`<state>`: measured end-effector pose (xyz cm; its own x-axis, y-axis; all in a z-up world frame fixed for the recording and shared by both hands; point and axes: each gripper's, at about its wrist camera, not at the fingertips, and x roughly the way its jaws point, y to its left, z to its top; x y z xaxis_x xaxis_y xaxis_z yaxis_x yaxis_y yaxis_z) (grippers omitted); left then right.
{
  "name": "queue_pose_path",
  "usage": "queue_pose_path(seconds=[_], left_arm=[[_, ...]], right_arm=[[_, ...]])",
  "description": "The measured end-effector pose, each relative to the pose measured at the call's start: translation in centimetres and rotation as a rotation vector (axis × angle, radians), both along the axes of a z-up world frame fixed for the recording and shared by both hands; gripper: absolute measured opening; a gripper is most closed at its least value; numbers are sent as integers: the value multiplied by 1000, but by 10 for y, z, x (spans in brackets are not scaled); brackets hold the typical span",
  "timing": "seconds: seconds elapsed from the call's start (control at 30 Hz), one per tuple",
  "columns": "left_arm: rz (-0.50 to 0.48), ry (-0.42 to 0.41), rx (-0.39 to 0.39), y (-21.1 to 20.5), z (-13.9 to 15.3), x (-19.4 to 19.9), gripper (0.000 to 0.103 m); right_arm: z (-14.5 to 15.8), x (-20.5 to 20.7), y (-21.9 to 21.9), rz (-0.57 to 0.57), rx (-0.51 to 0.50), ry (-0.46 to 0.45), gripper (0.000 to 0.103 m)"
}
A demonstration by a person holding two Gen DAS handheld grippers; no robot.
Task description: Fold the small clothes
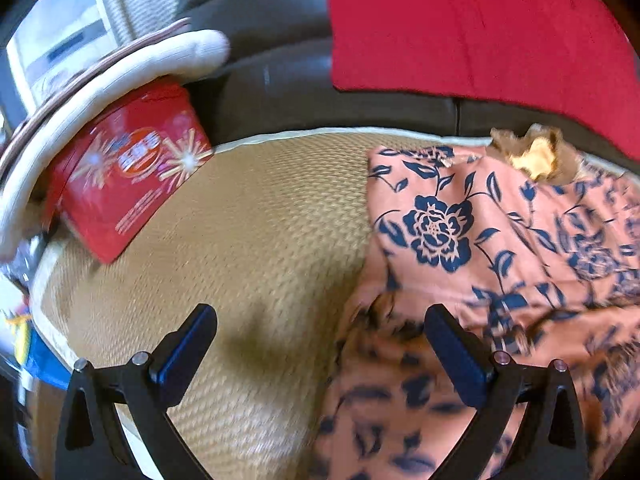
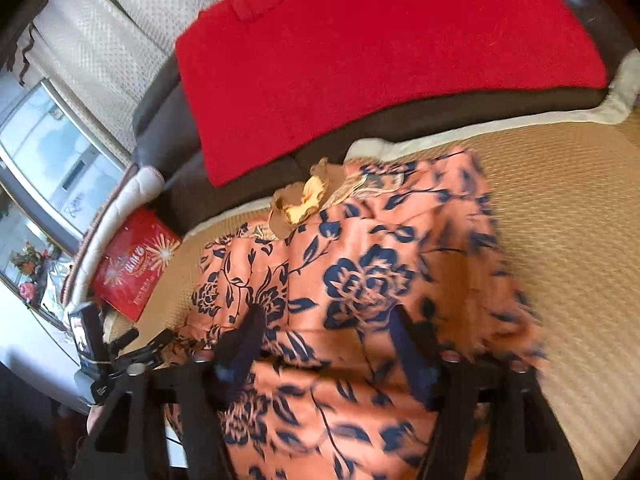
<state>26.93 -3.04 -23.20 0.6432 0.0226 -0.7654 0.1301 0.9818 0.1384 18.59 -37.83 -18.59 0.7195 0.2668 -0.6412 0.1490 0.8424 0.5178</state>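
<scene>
Both claws, the left gripper (image 1: 320, 344) and the right gripper (image 2: 328, 344), are spread apart and empty above the rumpled floral garment (image 2: 360, 280); folding looks barely begun.

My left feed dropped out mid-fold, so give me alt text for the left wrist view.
The left gripper hangs open over the woven mat, its right finger above the edge of the orange floral garment, holding nothing. A red box leans at the mat's left, and a red cloth drapes over the dark sofa back.
</scene>
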Motion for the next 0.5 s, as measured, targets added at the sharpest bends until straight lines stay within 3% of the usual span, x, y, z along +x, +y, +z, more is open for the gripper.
queue_pose_path(seconds=[0.1,0.23,0.37,0.5], left_arm=[[19,-15,-60,26,3,-39,103],[32,44,-144,58,-16,-89,103],[58,133,-195,77,-40,-129,103],[70,238,-238,82,-66,-145,103]], right_arm=[[2,-42,-14,-52,28,-2,70],[-13,-103,-20,-90,43,39,71],[-37,-155,-13,-109,56,126,71],[-68,-189,0,-83,76,256,71]])
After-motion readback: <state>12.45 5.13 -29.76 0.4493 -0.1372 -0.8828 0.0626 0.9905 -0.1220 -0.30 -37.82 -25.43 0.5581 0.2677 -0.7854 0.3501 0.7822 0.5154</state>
